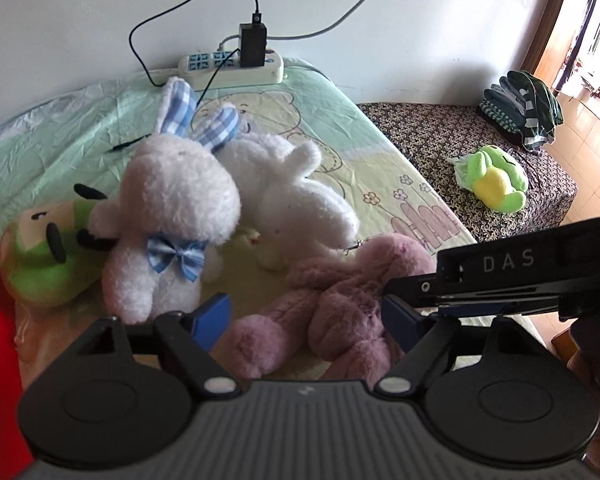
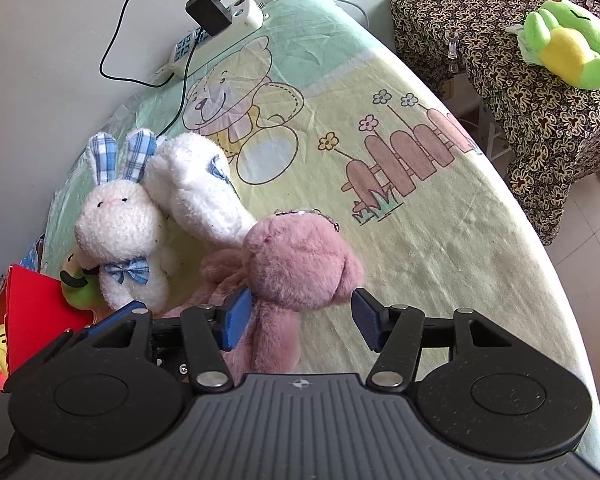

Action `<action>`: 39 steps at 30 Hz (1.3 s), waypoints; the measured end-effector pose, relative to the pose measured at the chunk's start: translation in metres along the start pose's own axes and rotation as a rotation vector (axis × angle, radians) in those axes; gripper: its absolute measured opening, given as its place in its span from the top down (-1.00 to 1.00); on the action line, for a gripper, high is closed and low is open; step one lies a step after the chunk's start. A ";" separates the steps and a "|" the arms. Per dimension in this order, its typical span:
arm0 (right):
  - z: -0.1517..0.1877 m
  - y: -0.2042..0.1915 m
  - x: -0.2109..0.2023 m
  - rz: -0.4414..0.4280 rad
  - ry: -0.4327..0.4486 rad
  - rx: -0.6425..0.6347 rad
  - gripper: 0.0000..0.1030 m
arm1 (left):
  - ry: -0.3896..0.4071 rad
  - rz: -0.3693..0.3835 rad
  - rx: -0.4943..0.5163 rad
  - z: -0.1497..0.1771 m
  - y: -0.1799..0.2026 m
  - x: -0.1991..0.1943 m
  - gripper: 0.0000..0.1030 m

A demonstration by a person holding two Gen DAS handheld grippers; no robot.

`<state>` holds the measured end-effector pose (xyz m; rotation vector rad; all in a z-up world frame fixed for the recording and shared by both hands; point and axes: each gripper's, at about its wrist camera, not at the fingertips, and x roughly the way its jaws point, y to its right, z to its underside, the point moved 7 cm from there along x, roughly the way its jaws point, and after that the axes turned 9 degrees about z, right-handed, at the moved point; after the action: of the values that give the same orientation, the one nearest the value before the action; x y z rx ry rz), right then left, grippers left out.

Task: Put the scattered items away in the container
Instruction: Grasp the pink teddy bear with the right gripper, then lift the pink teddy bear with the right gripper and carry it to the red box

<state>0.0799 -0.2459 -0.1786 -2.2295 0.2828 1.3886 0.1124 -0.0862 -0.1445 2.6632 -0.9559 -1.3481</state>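
Observation:
A pink plush bear [image 1: 332,308] lies on the bed sheet [image 1: 380,152] close in front of me. My left gripper [image 1: 304,320] is open, its blue pads on either side of the bear's legs. My right gripper [image 2: 300,320] is open too, around the pink bear [image 2: 296,264] below its head; the left pad [image 2: 236,316] touches the fur. A white bunny [image 1: 172,208] with blue plaid ears and bow leans on a second white plush [image 1: 300,196]. A green plush [image 1: 44,256] lies at the left. A red container [image 2: 40,304] stands at the far left, mostly cut off.
A power strip [image 1: 232,66] with a black adapter and cables lies by the wall. A green and yellow frog plush [image 2: 568,48] sits on a low table with a flowered cloth [image 2: 540,128], next to folded clothes [image 1: 520,108]. The bed's right edge drops to a tiled floor.

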 end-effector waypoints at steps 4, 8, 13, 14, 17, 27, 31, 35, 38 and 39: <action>-0.003 -0.002 0.008 0.000 -0.011 0.009 -0.19 | -0.035 0.037 -0.008 0.002 0.000 0.013 -0.41; -0.007 -0.006 0.013 0.002 -0.011 0.009 -0.25 | -0.046 0.054 -0.001 0.001 0.002 0.020 -0.36; -0.009 -0.007 0.023 0.000 -0.030 0.039 -0.30 | -0.046 0.073 -0.003 0.000 0.006 0.025 -0.34; -0.009 -0.007 0.024 0.000 -0.031 0.043 -0.30 | -0.046 0.074 -0.008 0.000 0.006 0.026 -0.34; -0.010 -0.008 0.027 -0.001 -0.030 0.048 -0.29 | -0.045 0.072 -0.018 -0.001 0.007 0.025 -0.28; -0.006 0.002 0.022 -0.044 -0.043 0.088 -0.12 | -0.062 0.096 0.012 0.005 0.025 0.021 0.18; -0.002 0.005 0.016 -0.043 -0.034 0.086 -0.11 | -0.065 0.107 0.026 0.009 0.029 0.017 0.28; 0.001 0.011 0.009 -0.042 -0.035 0.075 -0.11 | -0.065 0.114 0.043 0.016 0.039 0.012 0.31; 0.003 0.014 -0.002 -0.044 -0.013 0.047 -0.10 | -0.057 0.129 0.047 0.019 0.047 0.005 0.35; 0.004 0.015 -0.006 -0.046 -0.004 0.034 -0.10 | -0.053 0.137 0.045 0.020 0.049 0.001 0.36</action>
<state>0.0675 -0.2567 -0.1794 -2.1917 0.2508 1.3537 0.0733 -0.1212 -0.1442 2.5510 -1.1638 -1.3909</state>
